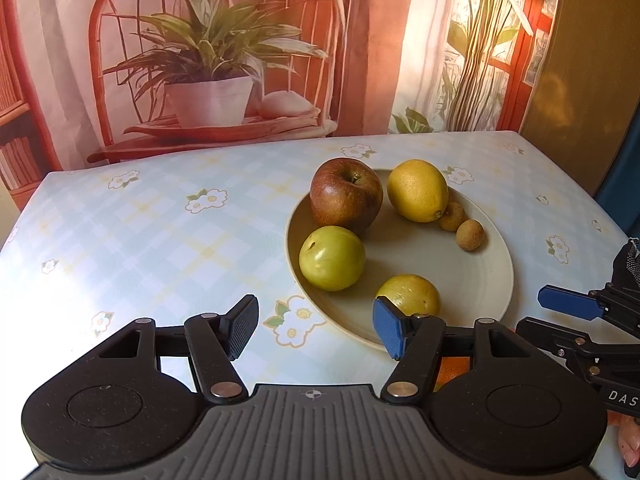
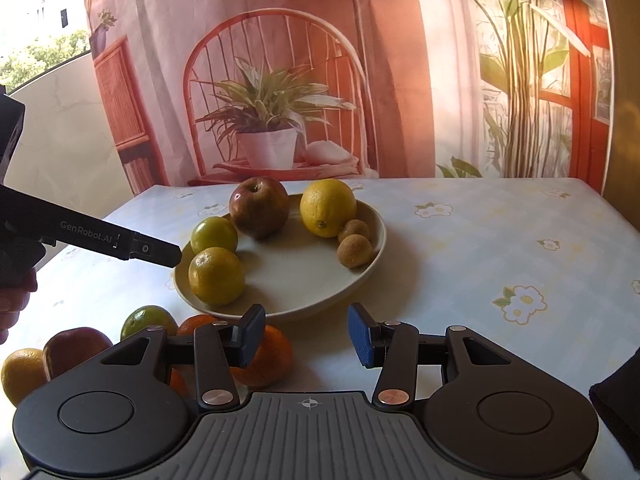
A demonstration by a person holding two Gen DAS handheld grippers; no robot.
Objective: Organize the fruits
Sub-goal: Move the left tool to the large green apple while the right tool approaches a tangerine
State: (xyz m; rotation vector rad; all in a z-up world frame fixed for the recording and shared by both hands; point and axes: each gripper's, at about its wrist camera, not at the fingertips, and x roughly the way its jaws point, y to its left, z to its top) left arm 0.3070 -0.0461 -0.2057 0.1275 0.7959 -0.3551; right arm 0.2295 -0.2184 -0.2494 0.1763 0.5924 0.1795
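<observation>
A beige plate (image 1: 472, 280) (image 2: 304, 280) holds a red apple (image 1: 346, 194) (image 2: 259, 206), a lemon (image 1: 417, 191) (image 2: 328, 207), a green fruit (image 1: 332, 258) (image 2: 214, 235), a yellow-green citrus (image 1: 410, 294) (image 2: 216, 276) and two small brown fruits (image 1: 471, 234) (image 2: 355, 251). My left gripper (image 1: 314, 330) is open and empty at the plate's near left rim. My right gripper (image 2: 306, 336) is open and empty just before the plate's near rim. Loose fruit lies on the table at the near left: an orange (image 2: 266, 356), a green citrus (image 2: 146, 320), a red fruit (image 2: 74, 346) and a yellow one (image 2: 20, 374).
The table carries a light checked cloth with flowers (image 1: 160, 232). A printed backdrop with a plant and chair (image 1: 208, 60) hangs behind the far edge. The left gripper's body (image 2: 100, 236) reaches in from the left in the right wrist view; the right gripper (image 1: 576, 308) shows at the right of the left wrist view.
</observation>
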